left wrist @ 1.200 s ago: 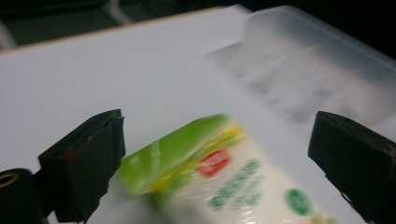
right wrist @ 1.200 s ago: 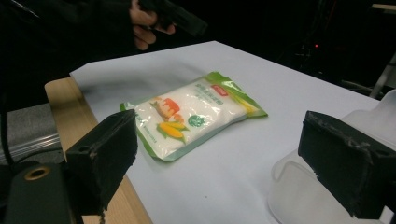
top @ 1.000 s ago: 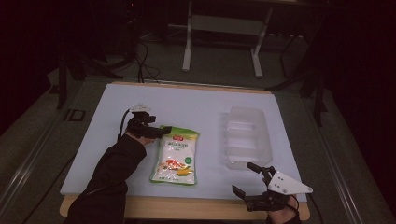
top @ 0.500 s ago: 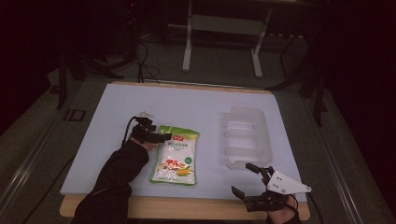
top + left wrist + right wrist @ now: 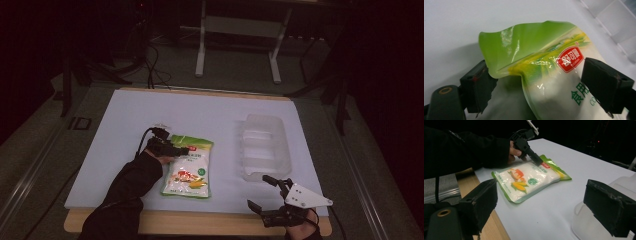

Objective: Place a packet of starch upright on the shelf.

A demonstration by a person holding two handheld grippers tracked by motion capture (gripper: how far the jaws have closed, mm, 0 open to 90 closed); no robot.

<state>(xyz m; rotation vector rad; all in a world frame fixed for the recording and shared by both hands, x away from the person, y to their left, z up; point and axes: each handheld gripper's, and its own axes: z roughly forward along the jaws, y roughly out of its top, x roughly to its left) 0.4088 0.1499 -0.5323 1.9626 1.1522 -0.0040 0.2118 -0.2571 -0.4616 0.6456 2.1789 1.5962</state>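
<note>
Left gripper view looks along the left gripper (image 5: 534,82), whose jaws stand wide apart on either side of the bag's (image 5: 544,65) green top end. The bag's corner curls up against the inner face of one jaw; the other jaw sits just beside the bag's printed face, and whether it touches is hard to tell. Nothing is clamped.

High view has the left gripper (image 5: 172,148) at the bag's (image 5: 189,167) upper left corner, the sleeve (image 5: 125,190) coming in from the near edge of the table (image 5: 210,115). The bag lies flat near the table's middle, long axis running away from the person.

The bag is glossy: a green band at the top, a red logo patch, a whitish body with green characters, and pictures of corn.

Right gripper (image 5: 272,200) hovers at the table's near right edge, jaws wide apart and holding nothing, well apart from the bag. A clear tray (image 5: 264,145) sits just beyond it, to the bag's right.

Right gripper view shows the bag (image 5: 529,180) beyond its own spread jaws, with the left gripper (image 5: 536,160) at the bag's far end.
</note>
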